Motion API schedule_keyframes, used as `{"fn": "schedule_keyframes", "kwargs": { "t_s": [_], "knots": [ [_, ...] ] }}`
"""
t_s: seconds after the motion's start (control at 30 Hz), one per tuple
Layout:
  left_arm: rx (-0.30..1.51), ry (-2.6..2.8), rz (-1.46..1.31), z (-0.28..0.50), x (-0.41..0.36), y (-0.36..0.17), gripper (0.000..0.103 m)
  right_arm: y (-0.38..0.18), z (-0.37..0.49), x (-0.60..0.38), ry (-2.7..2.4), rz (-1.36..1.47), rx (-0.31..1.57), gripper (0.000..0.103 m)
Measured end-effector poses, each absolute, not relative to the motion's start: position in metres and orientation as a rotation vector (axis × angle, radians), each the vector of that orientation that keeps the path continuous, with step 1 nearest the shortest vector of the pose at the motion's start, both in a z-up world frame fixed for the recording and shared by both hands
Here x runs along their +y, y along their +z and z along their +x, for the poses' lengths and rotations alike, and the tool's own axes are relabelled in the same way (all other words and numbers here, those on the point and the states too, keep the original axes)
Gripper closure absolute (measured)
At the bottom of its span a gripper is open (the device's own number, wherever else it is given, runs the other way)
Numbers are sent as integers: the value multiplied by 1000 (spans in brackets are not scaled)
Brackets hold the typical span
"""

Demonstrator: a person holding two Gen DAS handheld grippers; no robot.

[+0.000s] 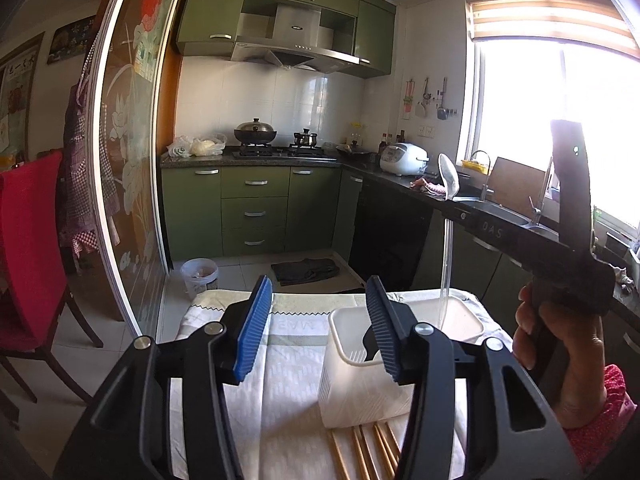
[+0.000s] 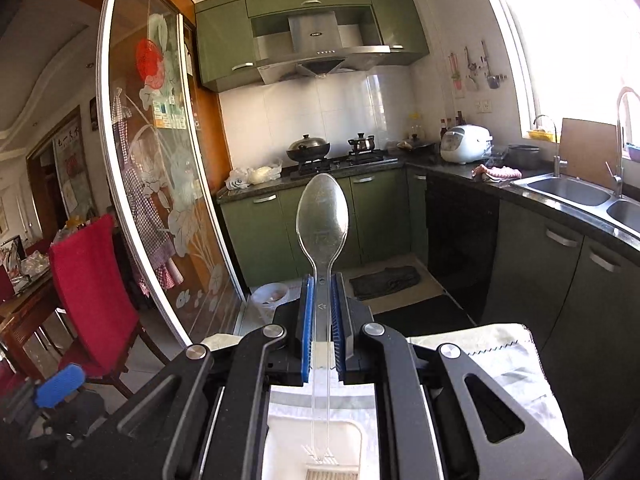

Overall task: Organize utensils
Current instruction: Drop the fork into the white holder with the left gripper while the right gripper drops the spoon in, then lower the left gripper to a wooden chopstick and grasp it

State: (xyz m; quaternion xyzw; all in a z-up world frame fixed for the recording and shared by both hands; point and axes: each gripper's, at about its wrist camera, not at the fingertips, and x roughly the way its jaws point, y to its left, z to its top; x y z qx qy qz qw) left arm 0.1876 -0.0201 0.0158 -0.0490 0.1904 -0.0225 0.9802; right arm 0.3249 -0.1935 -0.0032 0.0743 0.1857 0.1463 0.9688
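Observation:
My right gripper (image 2: 322,304) is shut on a clear plastic spoon (image 2: 323,216), which stands upright with its bowl up. The handle runs down between the blue pads, and its end hangs over the white utensil holder (image 2: 288,448). In the left wrist view the same spoon (image 1: 448,176) reaches down to the holder's (image 1: 348,320) open top, gripped by the right gripper (image 1: 460,214) in a person's hand (image 1: 560,340). My left gripper (image 1: 316,328) is open just in front of the holder with nothing between its pads. Several wooden chopsticks (image 1: 360,452) lie on the cloth below.
A white patterned cloth (image 1: 288,392) covers the small table under the holder. A red-covered chair (image 1: 28,248) stands to the left beside a glass sliding door. Green cabinets, a stove and a dark counter with a sink (image 2: 568,192) lie beyond.

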Motion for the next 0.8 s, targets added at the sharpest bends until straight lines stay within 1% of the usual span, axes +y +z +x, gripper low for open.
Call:
{"fn": "schedule_keyframes", "kwargs": {
  "t_s": [0.1, 0.33, 0.37, 0.4, 0.47, 0.67, 0.8],
  "knots": [
    [428, -48, -112, 186, -13, 9, 53, -21, 320, -193, 304, 161, 394, 93],
    [613, -53, -135, 194, -13, -16, 53, -49, 286, -196, 314, 123, 416, 90],
    [638, -52, -132, 194, -15, -20, 53, -51, 281, -197, 317, 116, 423, 87],
    [666, -51, -121, 194, -17, -23, 53, -54, 275, -198, 325, 107, 430, 77],
    [717, -53, -94, 194, -22, -31, 53, -58, 263, -201, 328, 90, 438, 67],
    [928, -55, -80, 196, -31, -63, 53, -59, 216, -230, 326, 137, 454, 67],
    [1066, -52, -63, 199, -39, -91, 53, -67, 194, -252, 317, 150, 539, 67]
  ]
}}
